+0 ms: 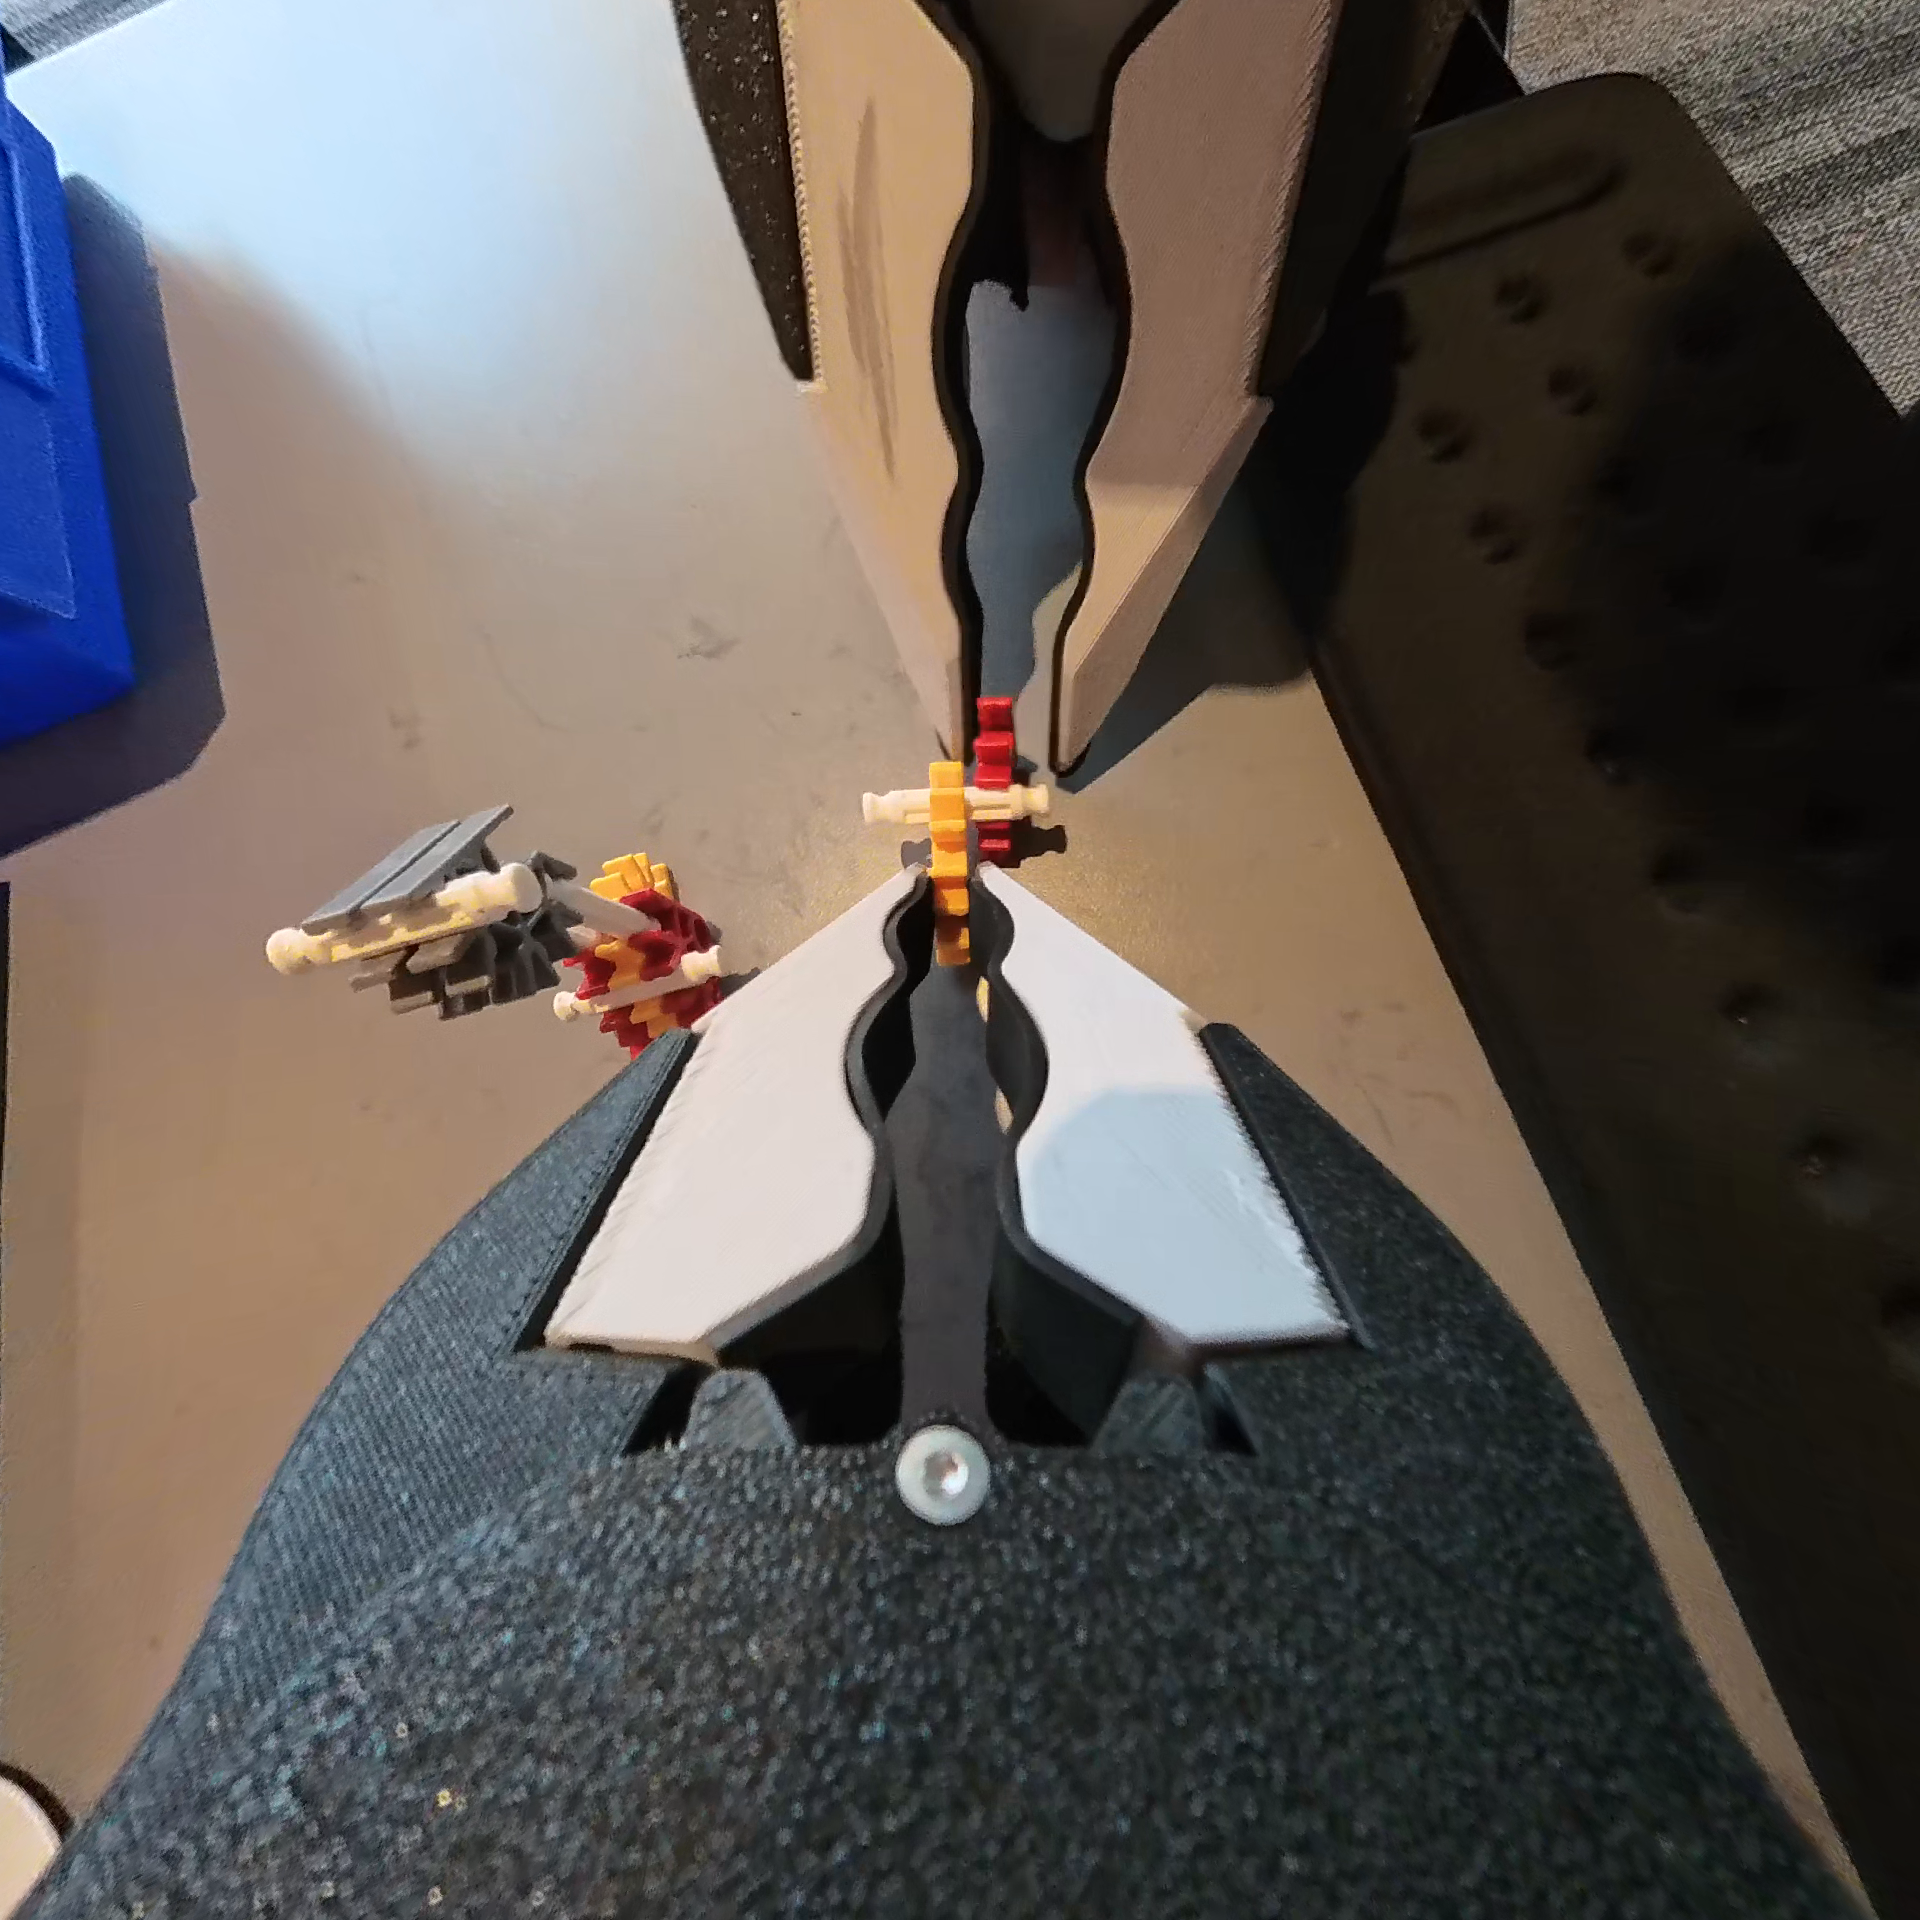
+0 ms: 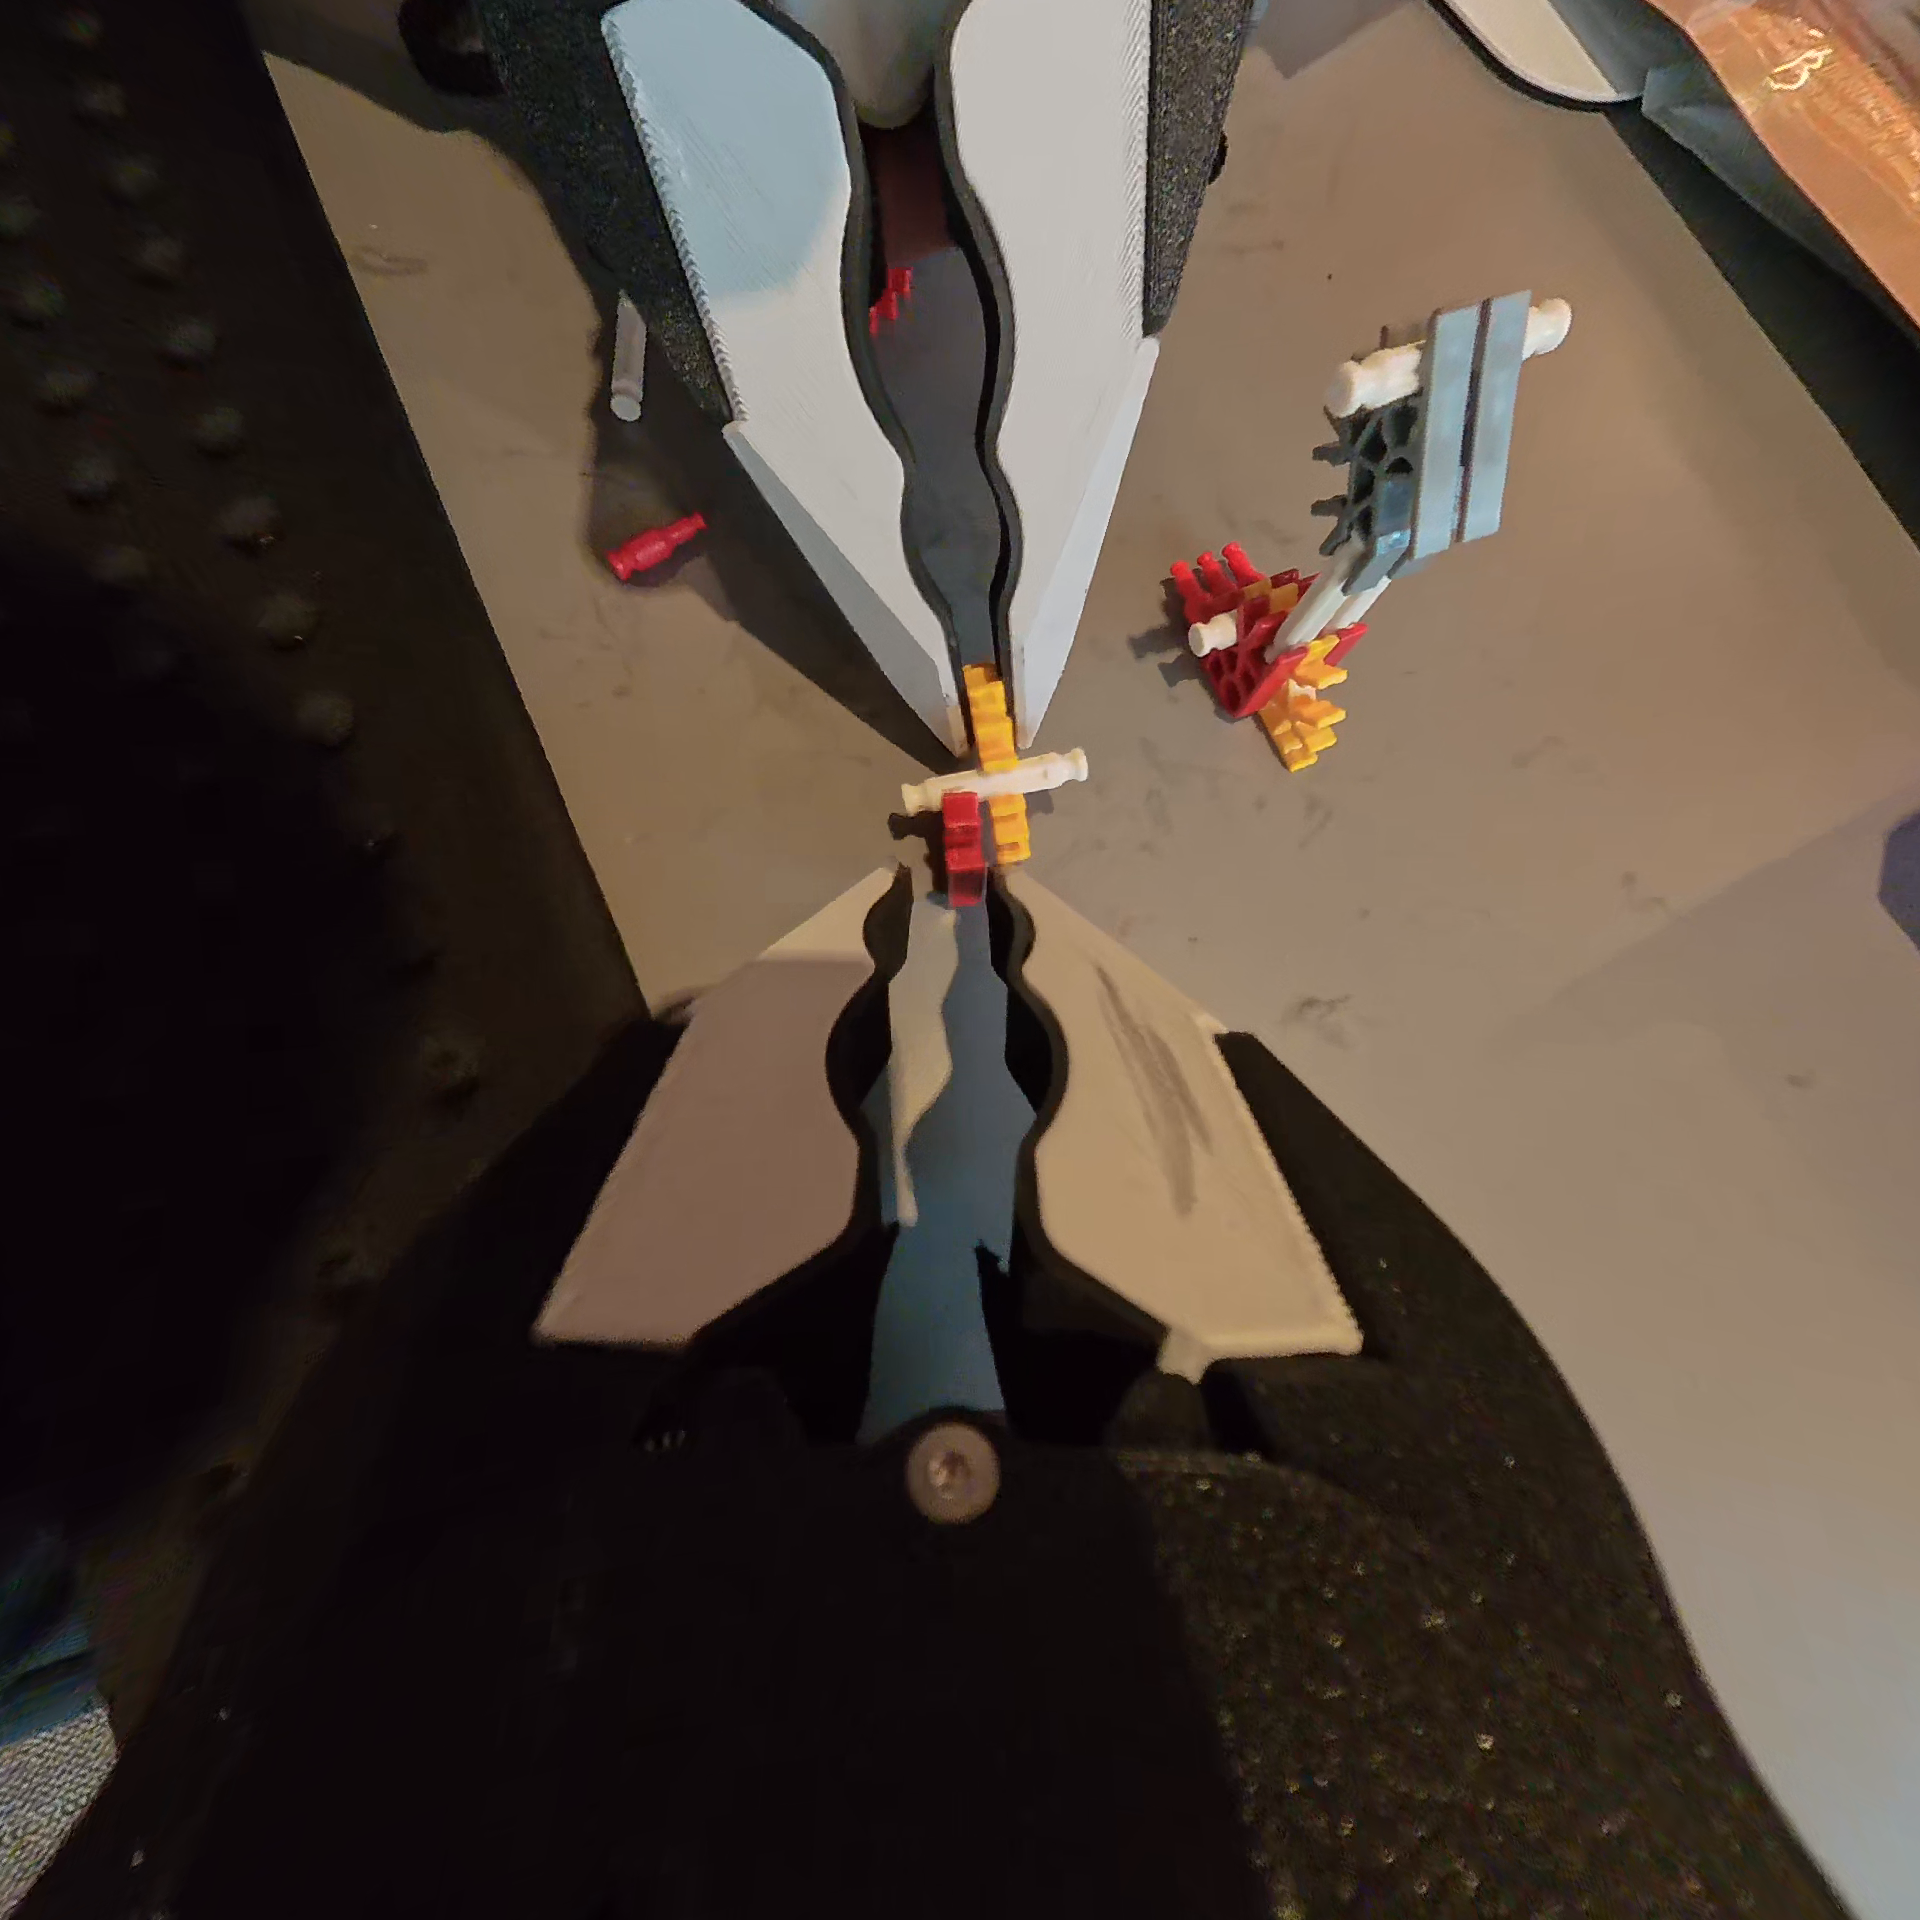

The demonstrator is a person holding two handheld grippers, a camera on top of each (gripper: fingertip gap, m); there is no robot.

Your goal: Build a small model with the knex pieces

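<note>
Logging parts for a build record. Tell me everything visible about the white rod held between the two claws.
The white rod is a short, slim plastic connector with knobbed, grooved ends, lying roughly level above the table. It passes through a yellow toothed piece pinched by the left claw and meets a red toothed piece pinched by the right claw. Both ends stick out free.

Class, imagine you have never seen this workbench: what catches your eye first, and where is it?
Dead centre, two grippers meet tip to tip: the left gripper pinches a yellow toothed piece, the right gripper a red toothed piece, with a white rod crossing between them. Off to one side on the grey table lies a jumble of grey, red and yellow parts.
</note>
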